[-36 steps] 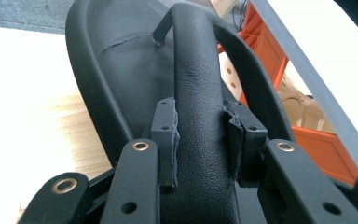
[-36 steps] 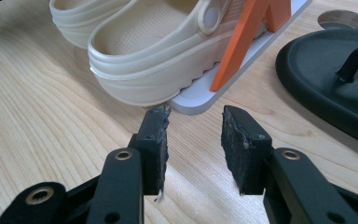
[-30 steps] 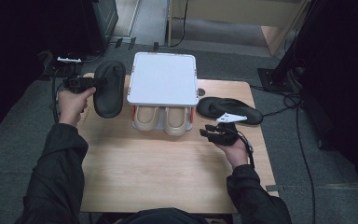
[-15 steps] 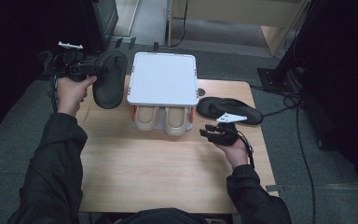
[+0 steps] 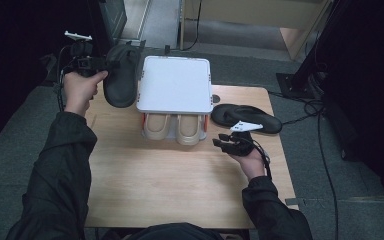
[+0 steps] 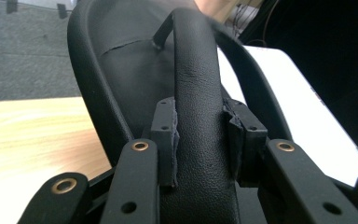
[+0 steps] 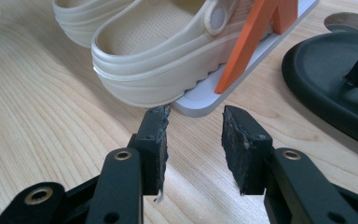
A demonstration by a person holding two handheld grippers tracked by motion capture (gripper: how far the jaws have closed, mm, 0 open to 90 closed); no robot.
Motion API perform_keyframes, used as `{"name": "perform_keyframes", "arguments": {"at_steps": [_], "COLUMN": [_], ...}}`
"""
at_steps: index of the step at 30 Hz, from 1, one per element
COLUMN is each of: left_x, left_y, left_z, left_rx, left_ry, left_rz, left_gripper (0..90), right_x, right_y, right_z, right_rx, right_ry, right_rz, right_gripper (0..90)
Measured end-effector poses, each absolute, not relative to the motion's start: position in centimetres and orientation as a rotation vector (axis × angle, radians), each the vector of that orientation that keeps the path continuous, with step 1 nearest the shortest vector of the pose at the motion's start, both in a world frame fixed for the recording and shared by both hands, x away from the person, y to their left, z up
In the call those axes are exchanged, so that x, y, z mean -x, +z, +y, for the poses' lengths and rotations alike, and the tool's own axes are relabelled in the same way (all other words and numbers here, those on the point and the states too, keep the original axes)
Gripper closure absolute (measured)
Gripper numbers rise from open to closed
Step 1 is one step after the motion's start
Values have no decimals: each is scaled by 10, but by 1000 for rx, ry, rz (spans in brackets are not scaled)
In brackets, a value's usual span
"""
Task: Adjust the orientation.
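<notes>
Two black sandals are the things being handled at a wooden table (image 5: 180, 190), beside a small white two-level shoe rack (image 5: 175, 84) whose lower level holds a pair of cream clogs (image 5: 175, 127). Compared with a second ago, the left gripper (image 5: 87, 64) has carried one black sandal (image 5: 121, 75) up off the table and a little farther from the person; the sandal now hangs in the air just left of the rack's white top. In the left gripper view, the jaws are clamped on the black sandal's strap (image 6: 199, 116). That lift suggests the sandal is on its way to the rack, probably its top shelf, though it is not yet set down. The right gripper (image 5: 228, 143) has kept its place near the clogs, its jaws apart with nothing between them. The second black sandal (image 5: 247, 117) lies flat on the table to the right of the rack, close beyond that gripper. No brand, label or writing can be read on the sandals, clogs or rack.
</notes>
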State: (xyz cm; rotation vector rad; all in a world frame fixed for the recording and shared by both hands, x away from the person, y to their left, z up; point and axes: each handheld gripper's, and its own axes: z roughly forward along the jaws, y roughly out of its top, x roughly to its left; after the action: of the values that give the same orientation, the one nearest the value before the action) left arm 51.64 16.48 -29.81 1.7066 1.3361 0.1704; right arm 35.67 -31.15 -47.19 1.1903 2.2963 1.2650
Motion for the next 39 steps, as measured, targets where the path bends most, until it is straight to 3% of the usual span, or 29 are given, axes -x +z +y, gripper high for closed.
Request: {"name": "perform_keyframes", "arguments": {"at_steps": [20,39], "left_x": [-526,-527], "left_y": [-301,-325], "left_z": [89,62], "left_rx": [-1771,-1794], "left_ry": [135,90], "left_rz": [1264,1264], "left_gripper": [678,678], "right_x": [-355,-355], "right_y": [-470,-469], "right_z": [-308,-309], "right_rx": [-1173,-1167], "right_ry": [1286,1304], "right_rz": [2314,2300], "right_gripper": [611,611]}}
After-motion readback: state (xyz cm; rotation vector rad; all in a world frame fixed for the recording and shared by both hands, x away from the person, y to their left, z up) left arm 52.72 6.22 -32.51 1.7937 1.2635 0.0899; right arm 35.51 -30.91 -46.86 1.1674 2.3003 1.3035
